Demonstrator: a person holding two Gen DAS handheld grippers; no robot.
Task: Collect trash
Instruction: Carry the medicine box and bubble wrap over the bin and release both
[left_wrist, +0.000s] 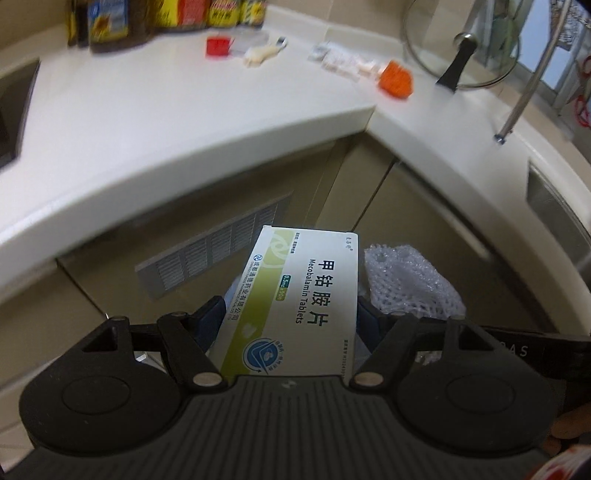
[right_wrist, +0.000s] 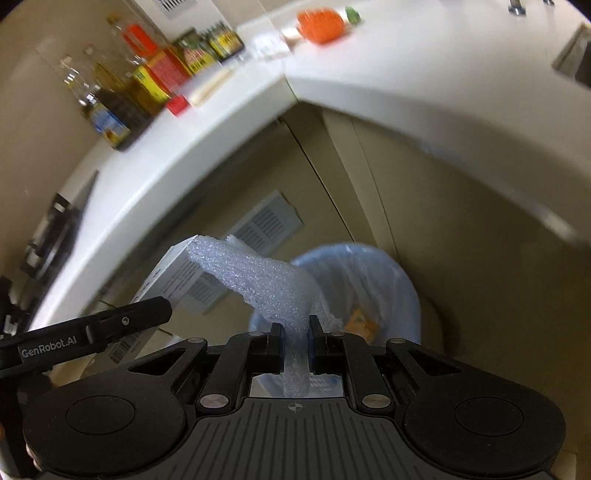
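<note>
Gripping a white and green tablet box (left_wrist: 295, 306) across its width, the left gripper (left_wrist: 291, 317) has its jaws spread wide and pressed against the box's two long sides, with the box standing up out of the claw toward twelve o'clock. In that view a piece of white foam netting (left_wrist: 410, 284) shows just beside the box at about two o'clock. The right gripper (right_wrist: 293, 347) is pinched nearly together on that same foam netting (right_wrist: 258, 284), a thin stem of it squeezed between the jaws while the wider part fans up toward eleven o'clock. In the right wrist view the tablet box (right_wrist: 173, 280) and one finger of the left gripper appear at nine to ten o'clock, close to the foam. Beyond the right claw, at one o'clock, stands a trash bin lined with a pale blue bag (right_wrist: 384, 288), with some yellowish scraps inside. Above, a white countertop (left_wrist: 155, 122) curves around the corner. On it sit dark bottles and jars (right_wrist: 122, 103), an orange object (left_wrist: 396, 79), small white scraps (left_wrist: 338, 59) and a glass pot lid (left_wrist: 461, 44).
</note>
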